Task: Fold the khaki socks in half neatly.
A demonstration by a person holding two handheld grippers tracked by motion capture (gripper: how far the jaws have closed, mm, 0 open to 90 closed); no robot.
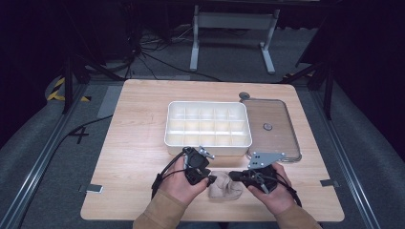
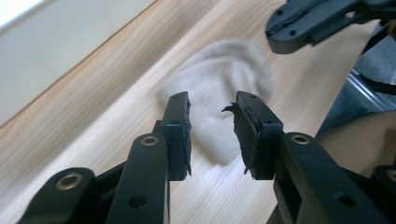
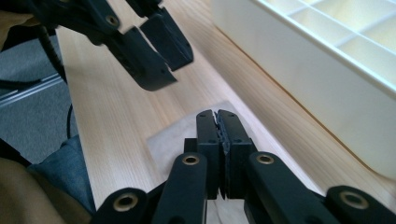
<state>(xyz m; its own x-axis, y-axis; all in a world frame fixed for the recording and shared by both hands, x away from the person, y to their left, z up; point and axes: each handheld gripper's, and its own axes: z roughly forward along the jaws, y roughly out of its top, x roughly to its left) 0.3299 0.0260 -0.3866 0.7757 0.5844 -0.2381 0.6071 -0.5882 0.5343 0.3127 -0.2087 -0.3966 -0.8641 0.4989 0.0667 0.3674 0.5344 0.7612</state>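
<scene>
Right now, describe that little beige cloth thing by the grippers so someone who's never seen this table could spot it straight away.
Start at the white compartment tray in the middle of the wooden table, then come toward the person's edge. There, between the left gripper and the right gripper, lies a small beige sock. It is the one soft, crumpled thing, unlike the hard tray and the clear flat lid beside it.

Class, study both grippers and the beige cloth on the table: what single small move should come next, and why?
Probably lower the left gripper and close it on the beige cloth: its jaws stand open just above the cloth, while the right gripper is shut over the other end.
</scene>
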